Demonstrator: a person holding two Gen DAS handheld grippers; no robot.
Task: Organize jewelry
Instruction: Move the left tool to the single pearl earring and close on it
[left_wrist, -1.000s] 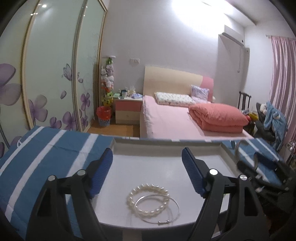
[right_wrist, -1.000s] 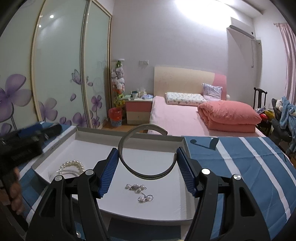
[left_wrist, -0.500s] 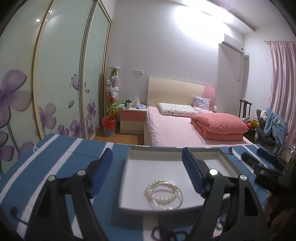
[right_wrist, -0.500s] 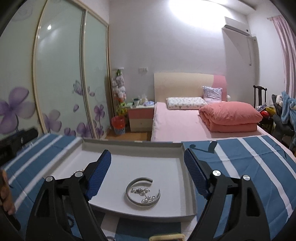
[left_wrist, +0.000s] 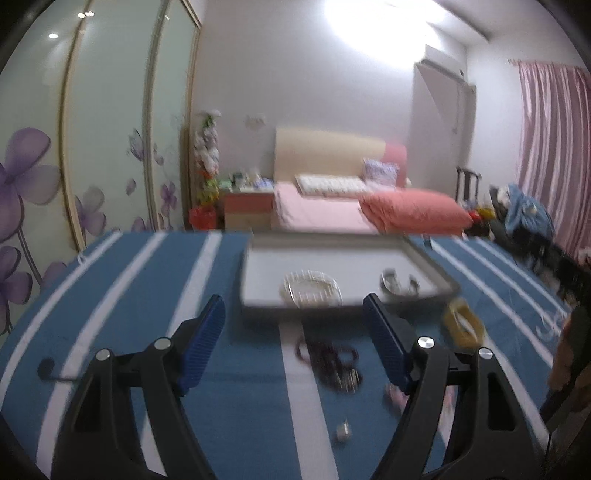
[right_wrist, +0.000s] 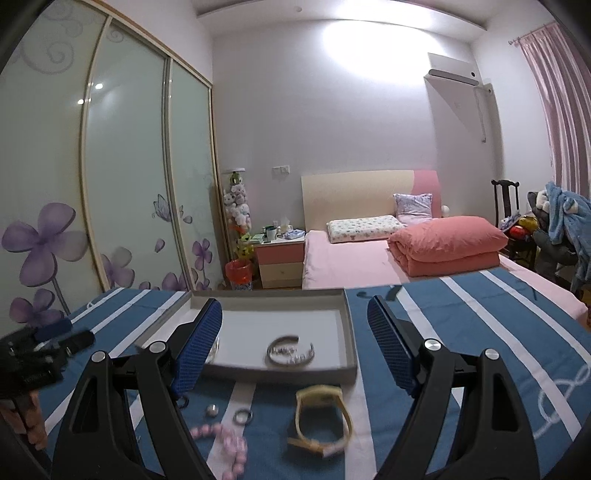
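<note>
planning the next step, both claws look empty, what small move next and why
Probably lower the open right claw onto the yellow watch: it lies loose on the striped cloth just below that claw, outside the tray that already holds bracelets.

From my left wrist camera, blurred throughout, I see my left gripper with its blue-padded jaws spread wide and nothing between them, held above a blue and white striped cloth. At twelve o'clock from the gripper a shallow grey tray lies on the cloth, holding a pearl bracelet near its front edge and a silver bangle toward its right corner. Outside the tray I see a dark bead string between the jaws, a yellow watch at two o'clock and a small ring at six o'clock.
</note>
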